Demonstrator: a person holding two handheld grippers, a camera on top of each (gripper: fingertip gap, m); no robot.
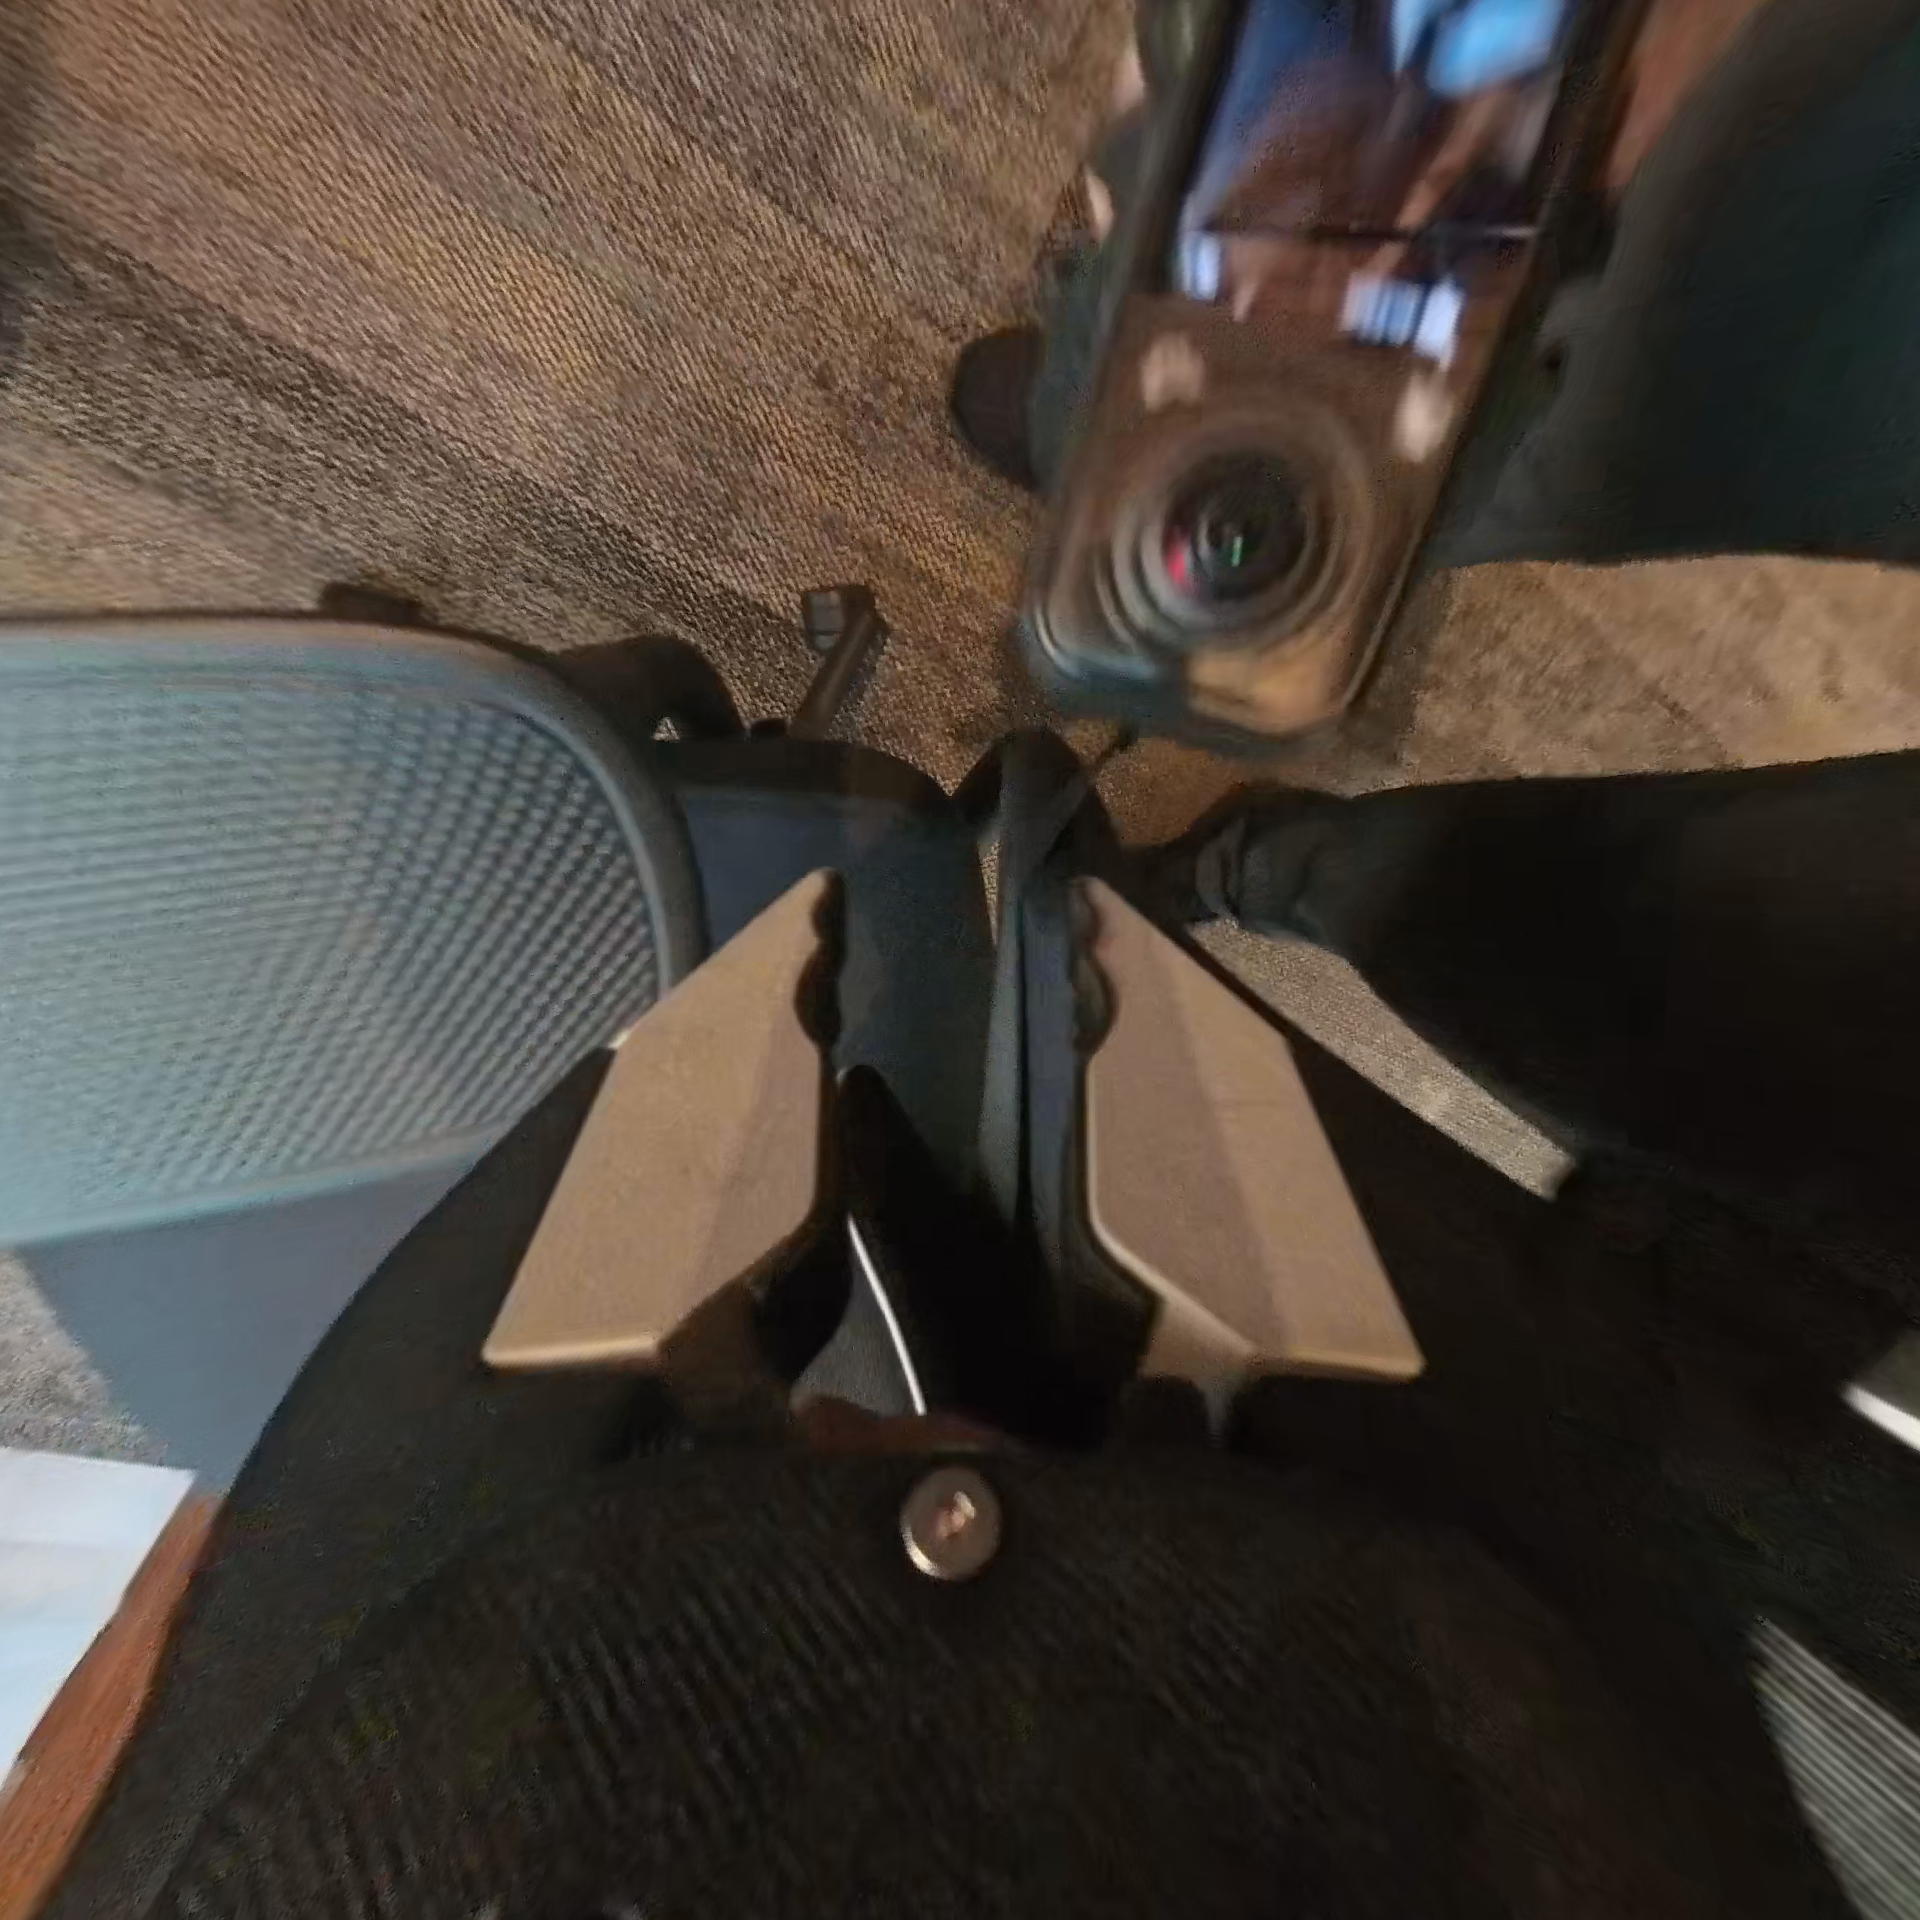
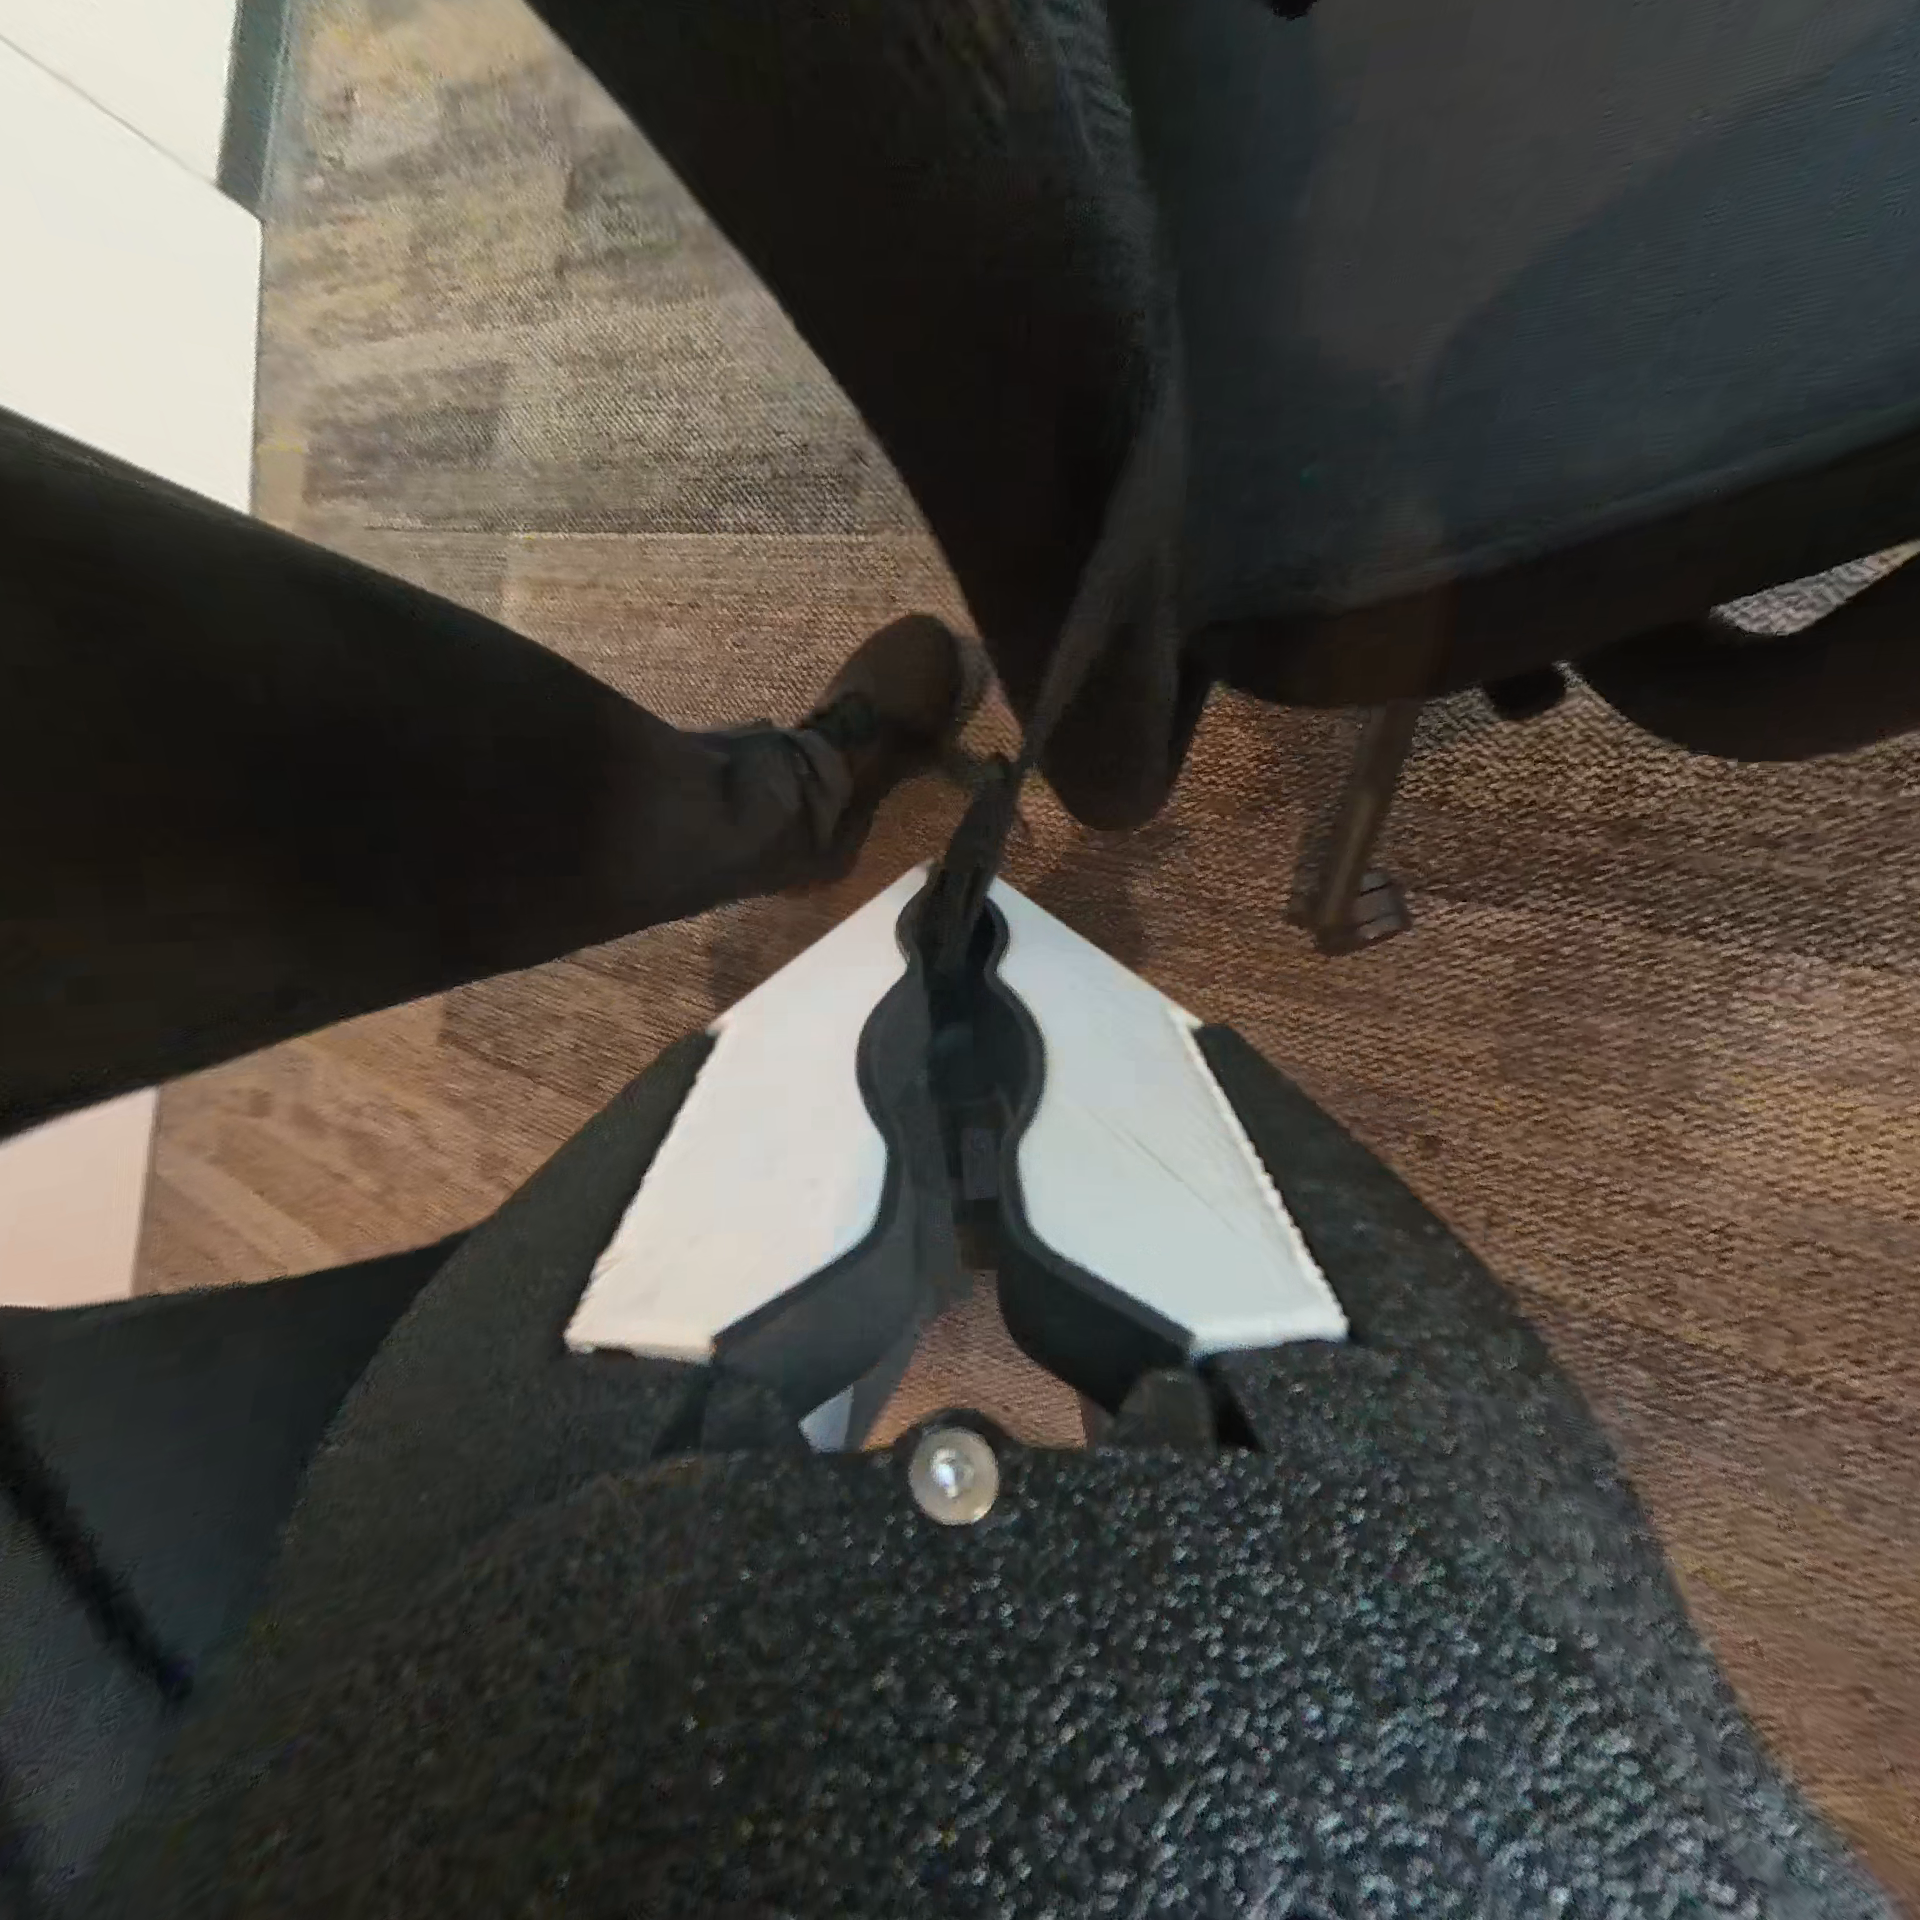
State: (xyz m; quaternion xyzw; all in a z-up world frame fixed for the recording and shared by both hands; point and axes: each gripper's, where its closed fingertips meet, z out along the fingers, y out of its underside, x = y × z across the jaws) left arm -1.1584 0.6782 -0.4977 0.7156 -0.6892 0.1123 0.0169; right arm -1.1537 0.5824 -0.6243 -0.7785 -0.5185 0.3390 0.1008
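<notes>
Floor's all carpet, brownish-grey woven tiles with darker patches, lit warm. A mesh chair with a grey-blue net back sits on it; a dark chair-base leg with a caster pokes out just past the chair. Beside the chair, at the near corner, there's a worktop with a reddish wood edge and a pale top. In the right wrist view the same carpet runs up to a white wall panel, and another leg with a caster stands on it.
</notes>
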